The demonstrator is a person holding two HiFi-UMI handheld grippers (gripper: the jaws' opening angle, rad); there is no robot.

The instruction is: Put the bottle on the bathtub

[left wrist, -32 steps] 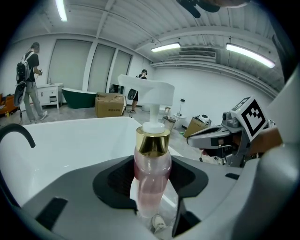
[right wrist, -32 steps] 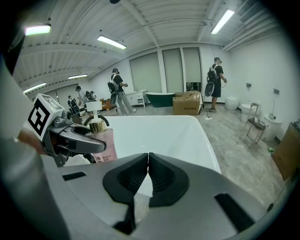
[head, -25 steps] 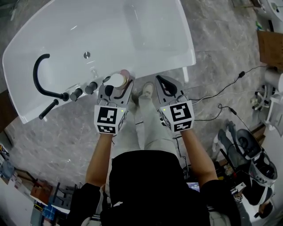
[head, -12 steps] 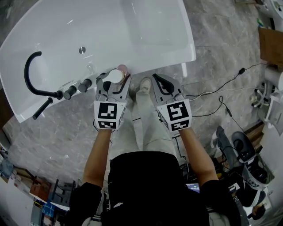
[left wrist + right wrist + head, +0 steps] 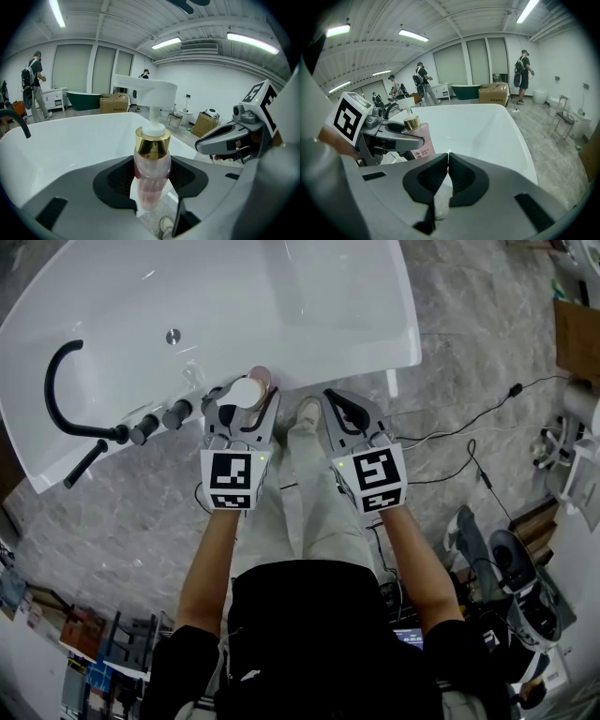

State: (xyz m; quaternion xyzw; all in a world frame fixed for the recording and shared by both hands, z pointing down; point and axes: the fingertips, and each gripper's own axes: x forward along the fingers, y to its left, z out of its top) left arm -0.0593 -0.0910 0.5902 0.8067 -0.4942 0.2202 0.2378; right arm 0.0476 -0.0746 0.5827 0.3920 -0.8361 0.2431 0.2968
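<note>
My left gripper (image 5: 242, 407) is shut on a pink pump bottle (image 5: 152, 173) with a gold collar and white pump head. The bottle (image 5: 251, 390) stands upright between the jaws, right at the near rim of the white bathtub (image 5: 309, 315). From the right gripper view the bottle (image 5: 418, 140) shows at left with a printed label, held over the tub rim. My right gripper (image 5: 345, 414) hangs beside it over the floor, jaws shut with nothing between them (image 5: 448, 165).
A black curved faucet (image 5: 61, 395) and black knobs (image 5: 159, 420) sit on the tub's left end, close to the left gripper. Cables (image 5: 469, 442) run across the marble floor at right. A person's shoe (image 5: 307, 416) is between the grippers. People stand far back in the room.
Both grippers have edged forward towards the tub rim with the bottle still held; the view has shifted slightly.
</note>
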